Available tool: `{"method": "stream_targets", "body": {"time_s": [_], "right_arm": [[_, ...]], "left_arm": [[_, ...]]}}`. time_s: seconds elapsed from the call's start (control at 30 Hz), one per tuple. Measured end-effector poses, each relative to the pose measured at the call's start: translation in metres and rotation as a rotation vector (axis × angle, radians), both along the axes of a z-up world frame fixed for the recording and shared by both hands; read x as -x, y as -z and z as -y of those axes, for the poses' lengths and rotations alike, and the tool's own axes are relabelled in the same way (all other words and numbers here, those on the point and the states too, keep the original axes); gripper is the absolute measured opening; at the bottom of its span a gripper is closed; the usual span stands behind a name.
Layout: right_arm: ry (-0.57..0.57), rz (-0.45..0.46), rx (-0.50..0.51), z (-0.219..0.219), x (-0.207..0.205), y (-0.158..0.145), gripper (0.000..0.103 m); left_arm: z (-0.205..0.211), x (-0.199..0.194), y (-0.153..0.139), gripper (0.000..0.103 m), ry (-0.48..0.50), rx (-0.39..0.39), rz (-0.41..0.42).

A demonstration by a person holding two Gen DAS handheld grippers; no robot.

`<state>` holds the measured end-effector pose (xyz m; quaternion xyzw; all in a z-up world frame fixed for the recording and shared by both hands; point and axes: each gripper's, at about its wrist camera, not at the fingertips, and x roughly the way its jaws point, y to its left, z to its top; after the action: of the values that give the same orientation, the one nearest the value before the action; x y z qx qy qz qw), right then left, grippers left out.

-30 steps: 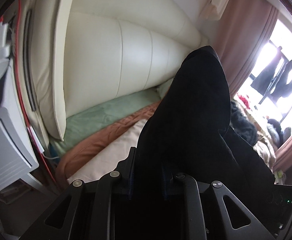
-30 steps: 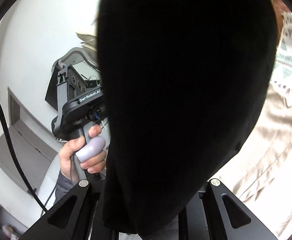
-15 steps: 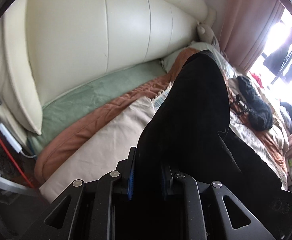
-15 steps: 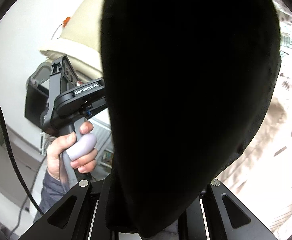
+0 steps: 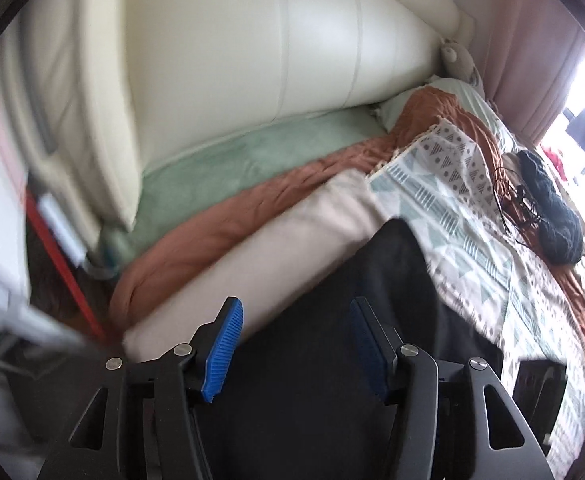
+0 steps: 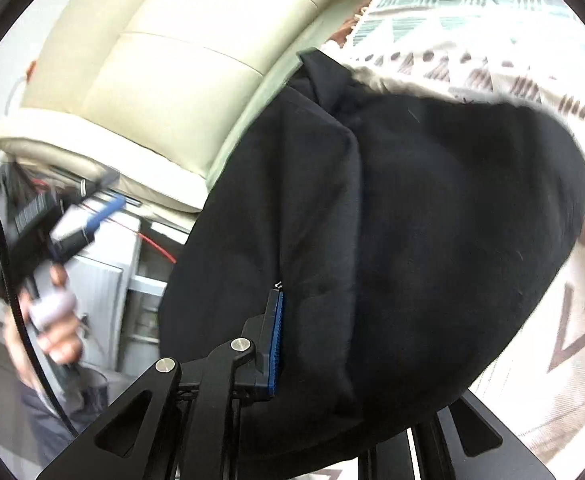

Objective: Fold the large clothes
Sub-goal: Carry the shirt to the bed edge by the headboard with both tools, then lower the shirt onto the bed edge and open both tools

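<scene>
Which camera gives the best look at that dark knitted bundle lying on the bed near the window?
The left wrist view. There the dark knitted bundle lies in plain sight on the patterned bedspread, beside a tangle of thin black cords. In the right wrist view it does not appear; the black garment fills most of that picture.

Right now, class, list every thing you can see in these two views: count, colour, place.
garment: one, black, on bed front, partly draped
headboard: one, cream, behind bed
blanket: one, rust-brown, along bed
sheet: one, pale green, beneath headboard
patterned cover: one, white and teal, across bed
dark bundle: one, navy, far right
curtain: one, pink, by window
left tongs: blue pads, just opened, above garment
right tongs: shut on garment
hand: one, holding left handle
</scene>
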<state>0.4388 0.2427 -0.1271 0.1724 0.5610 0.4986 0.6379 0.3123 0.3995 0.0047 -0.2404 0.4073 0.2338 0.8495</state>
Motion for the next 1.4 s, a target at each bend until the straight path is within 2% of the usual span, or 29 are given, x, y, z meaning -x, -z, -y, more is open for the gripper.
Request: {"method": "stream_targets", "body": {"time_s": [0.13,0.2,0.27,0.33,0.53,0.67,0.8,0.9,0.97,1.07,1.23,1.4], "right_arm": [[-0.017,0.007,-0.004,-0.001,-0.01,0.004,0.017],[-0.021,0.016,0.005,-0.011,-0.011,-0.008,0.017],[-0.022,0.017,0.009,-0.023,-0.015,-0.013,0.018],[-0.022,0.014,0.005,-0.005,-0.017,-0.01,0.02],[-0.019,0.008,0.015,-0.019,-0.02,-0.002,0.023],[-0.019,-0.001,0.018,-0.012,-0.018,-0.003,0.023],[-0.018,0.005,0.009,-0.005,-0.017,-0.003,0.024],[-0.017,0.034,0.004,-0.007,-0.014,-0.005,0.021],[-0.021,0.062,0.009,-0.008,-0.011,-0.008,0.018],[-0.03,0.078,0.014,-0.016,-0.012,-0.014,0.016],[-0.031,0.1,0.032,-0.026,-0.026,-0.027,0.016],[-0.013,0.078,0.042,-0.031,-0.042,-0.027,0.016]], "left_arm": [[-0.001,0.061,0.026,0.058,-0.079,0.068,0.035],[-0.002,0.091,0.039,0.062,-0.126,0.124,0.061],[-0.001,0.113,0.052,0.072,-0.172,0.173,0.09],[0.004,0.129,0.062,0.075,-0.197,0.203,0.11],[0.017,0.139,0.09,0.076,-0.22,0.328,0.175],[0.027,0.149,0.1,0.076,-0.237,0.381,0.231],[0.036,0.149,0.11,0.075,-0.233,0.41,0.241],[0.035,0.145,0.115,0.061,-0.227,0.434,0.247],[0.034,0.138,0.118,0.036,-0.202,0.456,0.247],[0.033,0.124,0.111,0.028,-0.189,0.425,0.226],[0.029,0.106,0.102,0.025,-0.183,0.427,0.242],[0.026,0.092,0.102,0.025,-0.18,0.403,0.227]]}}
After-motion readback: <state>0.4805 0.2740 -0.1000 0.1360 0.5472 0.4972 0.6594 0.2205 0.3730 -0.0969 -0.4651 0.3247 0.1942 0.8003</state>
